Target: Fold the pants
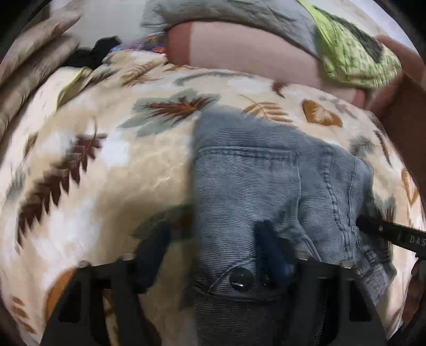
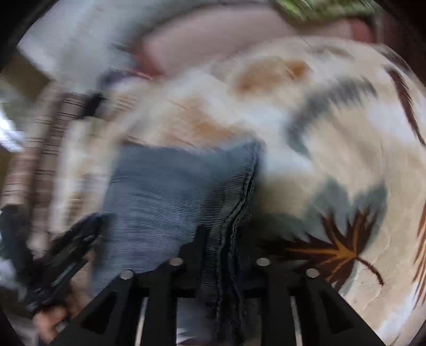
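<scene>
The pants [image 1: 266,181], grey-blue denim with a stitched pocket and a dark button [image 1: 241,279] at the waist, lie folded in a compact bundle on a cream blanket [image 1: 106,165] printed with brown, grey and orange leaves. In the left wrist view the bundle fills the lower middle, its waistband running down under the camera.

The left gripper [image 1: 213,247] hangs over the waist end with its jaws spread; one blurred finger lies over the blanket to the left, the other over the denim, and neither pad visibly presses the cloth. The right gripper [image 2: 221,255] has the stacked edge of the pants [image 2: 170,191] running down between its jaws, which stand narrow; the picture is too blurred to tell whether the pads press on the fabric. Its dark tip [image 1: 372,226] also shows at the right edge of the left view, touching the seam of the pants.

Beyond the blanket lie a pink pillow [image 1: 253,50], a grey cloth [image 1: 226,13] and a green patterned cloth [image 1: 354,56]. Striped brown fabric [image 1: 34,61] sits at the far left.
</scene>
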Tool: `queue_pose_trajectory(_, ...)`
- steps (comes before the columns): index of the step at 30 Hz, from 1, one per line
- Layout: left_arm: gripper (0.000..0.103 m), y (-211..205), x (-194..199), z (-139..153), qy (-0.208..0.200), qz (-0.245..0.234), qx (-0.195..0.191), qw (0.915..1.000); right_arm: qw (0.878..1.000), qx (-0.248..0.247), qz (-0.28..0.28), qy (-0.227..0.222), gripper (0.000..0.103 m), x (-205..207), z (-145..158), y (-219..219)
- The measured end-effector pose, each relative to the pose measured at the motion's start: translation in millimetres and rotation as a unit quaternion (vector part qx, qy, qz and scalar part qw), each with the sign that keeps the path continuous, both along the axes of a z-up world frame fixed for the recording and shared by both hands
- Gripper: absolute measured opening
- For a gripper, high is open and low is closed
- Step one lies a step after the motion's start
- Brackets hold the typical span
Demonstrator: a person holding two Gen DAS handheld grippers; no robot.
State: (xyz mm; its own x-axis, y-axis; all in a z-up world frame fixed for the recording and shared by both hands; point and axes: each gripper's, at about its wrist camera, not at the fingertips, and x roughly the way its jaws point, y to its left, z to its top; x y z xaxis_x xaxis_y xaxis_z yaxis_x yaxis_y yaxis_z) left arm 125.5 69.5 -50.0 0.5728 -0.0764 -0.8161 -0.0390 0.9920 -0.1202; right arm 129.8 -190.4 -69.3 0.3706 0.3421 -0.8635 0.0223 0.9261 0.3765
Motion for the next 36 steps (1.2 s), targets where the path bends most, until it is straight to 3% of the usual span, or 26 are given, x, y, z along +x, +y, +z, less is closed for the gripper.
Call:
queue_pose_trajectory(2,0.08,7,-9,14,-0.003,0.015,-0.005,0.9999,0.999,0.028,-0.015,-0.02,0.039,-10,7,-8)
queue_pose_trajectory(3,0.08,9,-13,22,-0.009,0.019,-0.006,0.9997,0.999,0.025,-0.012,-0.028,0.05,-14,13,-10)
queue_pose_trajectory(4,0.08,10,-20,32,-0.021,0.02,-0.008,0.9996,0.999,0.009,-0.008,-0.037,0.053,-19,22,-11)
queue_pose_trajectory(6,0.081,5,-35,46,-0.043,0.015,0.0,0.999,0.998,-0.011,-0.003,-0.069,0.053,-31,44,-13)
queue_pose_trajectory(10,0.081,-11,-58,54,-0.05,-0.007,0.013,0.9986,0.994,0.019,0.014,-0.108,0.054,-55,78,-7)
queue_pose_trajectory(12,0.084,-19,-60,46,-0.046,-0.012,0.037,0.9982,0.992,0.026,0.04,-0.12,0.061,-66,82,8)
queue_pose_trajectory(14,0.09,-28,-54,17,0.001,-0.016,0.071,0.9974,0.993,0.034,0.054,-0.103,0.066,-70,66,22)
queue_pose_trajectory(16,0.094,-25,-57,9,-0.006,-0.006,0.051,0.9987,0.997,0.023,0.069,-0.022,0.067,-62,21,31)
queue_pose_trajectory(17,0.094,-24,-59,14,-0.004,-0.001,0.05,0.9988,0.997,0.017,0.065,-0.024,0.067,-64,12,30)
queue_pose_trajectory(20,0.094,-22,-62,33,-0.003,-0.005,0.049,0.9988,0.997,0.007,0.069,-0.03,0.067,-66,34,32)
queue_pose_trajectory(23,0.094,-21,-67,48,-0.034,-0.003,0.039,0.9986,0.995,-0.005,0.056,-0.077,0.067,-57,67,27)
queue_pose_trajectory(26,0.094,-29,-59,18,0.02,-0.015,0.068,0.9974,0.994,0.011,0.035,-0.103,0.068,-32,87,25)
queue_pose_trajectory(27,0.095,-28,-60,12,0.017,-0.015,0.057,0.9981,0.993,0.018,0.034,-0.108,0.068,-20,88,27)
queue_pose_trajectory(29,0.096,-22,-64,10,0.009,0.0,0.035,0.9993,0.993,0.059,0.033,-0.102,0.071,2,82,28)
queue_pose_trajectory(31,0.096,-22,-63,10,0.01,0.0,0.037,0.9993,0.992,0.102,0.034,-0.069,0.079,30,56,31)
queue_pose_trajectory(32,0.096,-24,-63,11,0.01,-0.004,0.04,0.9991,0.992,0.113,0.031,-0.041,0.083,40,38,34)
queue_pose_trajectory(33,0.096,-25,-63,11,0.012,-0.009,0.042,0.999,0.992,0.121,0.022,0.026,0.083,54,4,35)
queue_pose_trajectory(34,0.096,-25,-64,12,0.009,-0.008,0.045,0.9989,0.991,0.129,0.015,0.029,0.083,57,-4,32)
queue_pose_trajectory(36,0.096,-24,-65,12,0.006,-0.006,0.042,0.9991,0.991,0.136,0.007,0.012,0.083,50,10,29)
